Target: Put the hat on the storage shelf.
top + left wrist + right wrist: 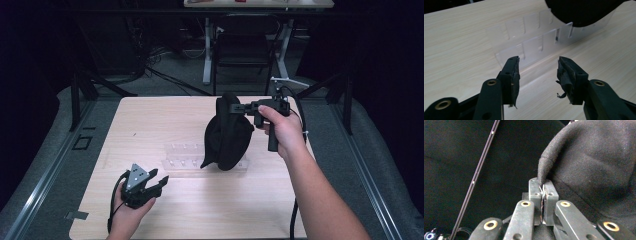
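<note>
I am pinching the soft black fabric cap (227,135) by its edge in my right gripper (243,106), dangling it over the slotted clear acrylic rack (182,156) on the pale wooden table (150,120), my left gripper (159,182) hanging unclenched nearby.

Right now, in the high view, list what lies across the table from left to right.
left gripper with open jaws → clear plastic rack → black cloth cap hanging over the rack's right end → right gripper shut on the cap's top
</note>
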`<state>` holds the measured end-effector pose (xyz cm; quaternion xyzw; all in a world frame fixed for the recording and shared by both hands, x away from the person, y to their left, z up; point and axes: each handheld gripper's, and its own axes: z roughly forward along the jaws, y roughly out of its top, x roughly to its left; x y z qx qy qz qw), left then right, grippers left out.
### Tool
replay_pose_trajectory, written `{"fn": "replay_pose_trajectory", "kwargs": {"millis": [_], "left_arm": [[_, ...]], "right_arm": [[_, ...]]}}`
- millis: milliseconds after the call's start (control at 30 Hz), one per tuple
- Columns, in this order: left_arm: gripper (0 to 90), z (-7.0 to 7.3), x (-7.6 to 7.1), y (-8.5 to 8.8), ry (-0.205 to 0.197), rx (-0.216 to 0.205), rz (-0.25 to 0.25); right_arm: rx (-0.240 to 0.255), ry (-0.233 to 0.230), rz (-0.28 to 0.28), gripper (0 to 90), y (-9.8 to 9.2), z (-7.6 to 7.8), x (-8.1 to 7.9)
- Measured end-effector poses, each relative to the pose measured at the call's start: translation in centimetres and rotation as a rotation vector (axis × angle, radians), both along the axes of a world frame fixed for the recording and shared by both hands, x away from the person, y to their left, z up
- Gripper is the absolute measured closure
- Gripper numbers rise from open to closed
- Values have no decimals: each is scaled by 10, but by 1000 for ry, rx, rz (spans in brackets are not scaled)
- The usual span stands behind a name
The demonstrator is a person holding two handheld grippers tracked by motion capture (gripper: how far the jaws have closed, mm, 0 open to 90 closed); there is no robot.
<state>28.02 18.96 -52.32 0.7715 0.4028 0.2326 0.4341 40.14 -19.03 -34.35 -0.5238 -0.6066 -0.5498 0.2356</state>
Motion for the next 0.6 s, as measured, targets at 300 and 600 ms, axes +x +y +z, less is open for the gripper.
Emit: {"fn": "replay_pose_trajectory", "kwargs": {"millis": [300, 600], "left_arm": [[528, 17, 7, -37, -21, -10, -81], [562, 33, 8, -67, -44, 4, -151]], "right_arm": [[24, -1, 15, 880, 9, -2, 2], [41, -3, 18, 880, 16, -3, 3]]}}
